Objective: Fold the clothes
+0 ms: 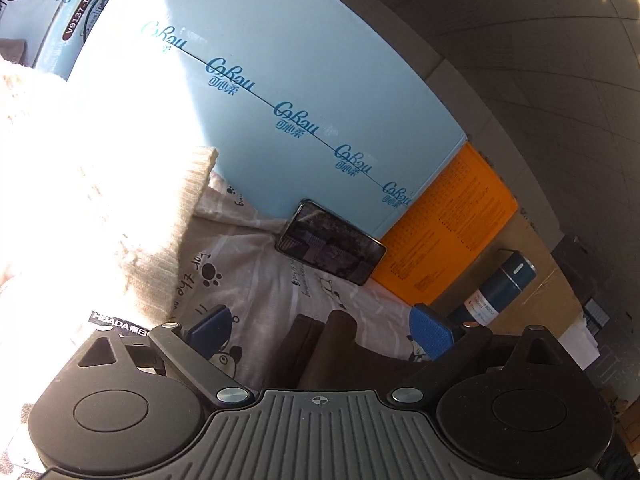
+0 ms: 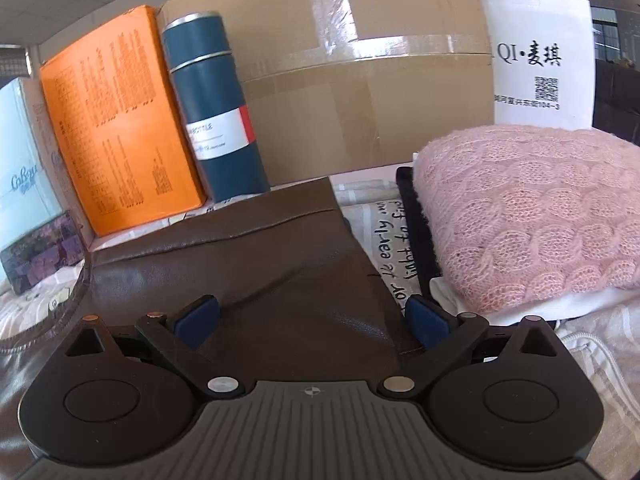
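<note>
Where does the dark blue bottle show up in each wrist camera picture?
Left wrist view: the dark blue bottle is at the right, just past the orange box.
Right wrist view: the bottle stands upper left, beside the same box.
Shared landmark: the orange box.

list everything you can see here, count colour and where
brown garment: 1, dark brown leather-look, folded on the printed sheet, under the right tongs
pink sweater: 1, pink knit, folded, right
cream knit: 1, cream, left
printed sheet: 1, white with black print, under everything
phone: 1, black, leaning on blue box
blue box: 1, light blue, back left
orange box: 1, upright
bottle tube: 1, teal, upright
cardboard box: 1, brown, behind
white bag: 1, back right
left tongs: open
right tongs: open
</note>
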A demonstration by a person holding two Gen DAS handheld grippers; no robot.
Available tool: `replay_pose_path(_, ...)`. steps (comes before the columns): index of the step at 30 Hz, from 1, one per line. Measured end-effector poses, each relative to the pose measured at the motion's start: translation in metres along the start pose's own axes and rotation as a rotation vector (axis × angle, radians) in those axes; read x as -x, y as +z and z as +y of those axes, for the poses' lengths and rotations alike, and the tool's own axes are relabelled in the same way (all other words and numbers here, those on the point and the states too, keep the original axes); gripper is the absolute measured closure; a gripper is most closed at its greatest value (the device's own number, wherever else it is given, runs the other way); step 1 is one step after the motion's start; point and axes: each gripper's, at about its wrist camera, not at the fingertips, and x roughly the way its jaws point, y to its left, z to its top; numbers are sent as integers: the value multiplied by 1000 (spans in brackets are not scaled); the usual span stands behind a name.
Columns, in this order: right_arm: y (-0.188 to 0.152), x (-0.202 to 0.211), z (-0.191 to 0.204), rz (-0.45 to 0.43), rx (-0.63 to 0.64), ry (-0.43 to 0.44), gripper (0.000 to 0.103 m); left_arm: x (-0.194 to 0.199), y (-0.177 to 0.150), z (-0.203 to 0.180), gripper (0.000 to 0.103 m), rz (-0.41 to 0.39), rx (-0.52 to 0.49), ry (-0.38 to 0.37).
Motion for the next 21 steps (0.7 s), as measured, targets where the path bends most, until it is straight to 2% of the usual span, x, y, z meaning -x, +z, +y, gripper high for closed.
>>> replay_pose_path(2, -1, 19, -5, -117, -71, 23, 3, 9, -3, 0, 5, 2, 35, 24)
replay_pose_path(3, -1, 28, -8, -160, -95, 49, 3, 16, -7, 0, 5, 8, 69, 12)
replay_pose_path(6, 3, 48, -15, -225, -144, 166, 0, 41, -25, 1, 4, 1, 182, -37)
replay_pose_path(8, 5, 52, -18, -221, -167, 207, 0, 56, -38, 0, 2, -12, 252, -56)
replay_pose_path(11, 9, 53, -23, -186, -206, 263, 0, 59, -50, -7, 0, 26, 277, -26)
replay_pose_path(15, 8, 51, -29, -94, -302, 396, 0, 44, -64, -12, 0, 117, 307, 38)
replay_pose_path(18, 6, 51, -25, -39, -336, 485, 0, 32, -73, -12, 0, 142, 367, 16)
replay_pose_path(19, 5, 53, -23, -35, -333, 500, 0, 24, -75, -12, 0, 144, 377, 12)
replay_pose_path(21, 4, 58, -19, -38, -321, 526, 0, 15, -77, -14, 0, 93, 372, 0)
